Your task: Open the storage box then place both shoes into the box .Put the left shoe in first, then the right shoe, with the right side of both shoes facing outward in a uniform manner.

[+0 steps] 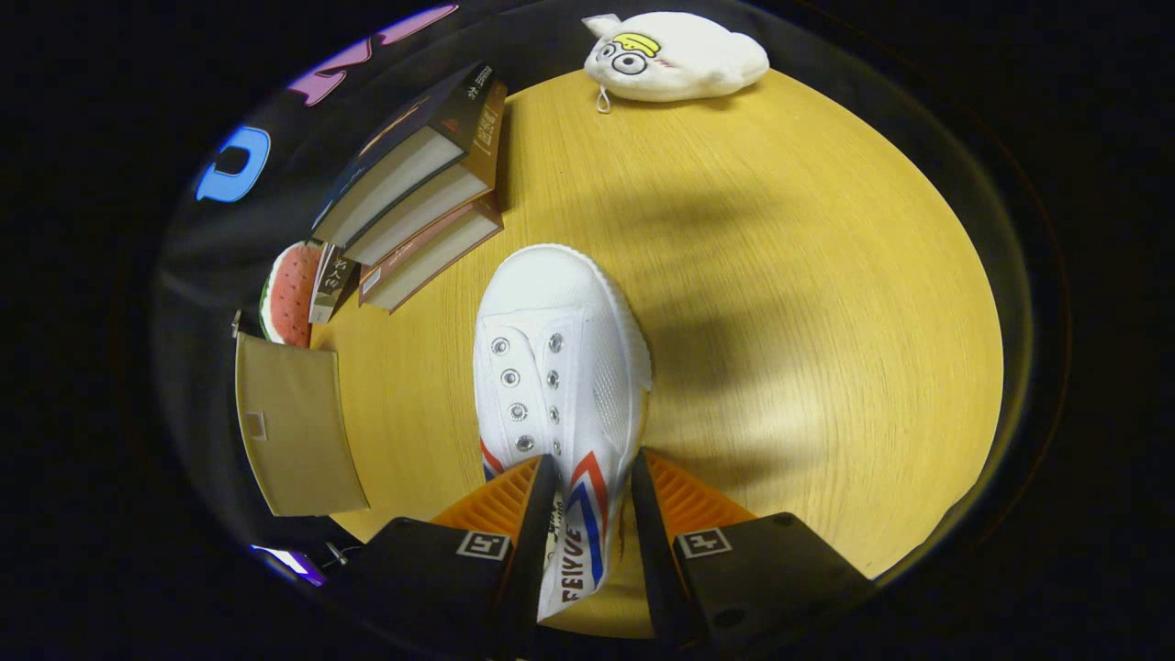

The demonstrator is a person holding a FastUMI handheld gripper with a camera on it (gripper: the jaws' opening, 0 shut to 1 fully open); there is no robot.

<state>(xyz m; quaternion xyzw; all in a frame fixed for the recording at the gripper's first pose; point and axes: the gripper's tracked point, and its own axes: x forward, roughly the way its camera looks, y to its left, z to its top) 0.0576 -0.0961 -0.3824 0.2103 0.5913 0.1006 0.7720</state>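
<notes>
A: How many shoes can you count?

B: One white shoe (560, 367), laceless, with two rows of metal eyelets and red and blue stripes on its side. Its toe points away from the gripper (592, 487) across the round wooden table (808, 321).

A: And the gripper's two fingers?

B: The orange-backed fingers (500, 500) stand on either side of the shoe's side wall near the heel end. The left one sits inside the opening against the fabric, the right one is at the outer face. The jaws look closed onto that wall, with both fingers pressing on it.

A: Anything else on the table?

B: Three books (422, 193) stacked at a slant beyond the shoe to the left. One watermelon-slice toy (289, 294) just beside them, with a smaller booklet (332, 280) leaning between. One white plush pouch (675, 55) with a cartoon face at the far edge.

A: And the box?

B: One tan flat panel (294, 431) stands left of the fingers at the table's edge; I cannot tell whether it is the storage box or its lid
</notes>
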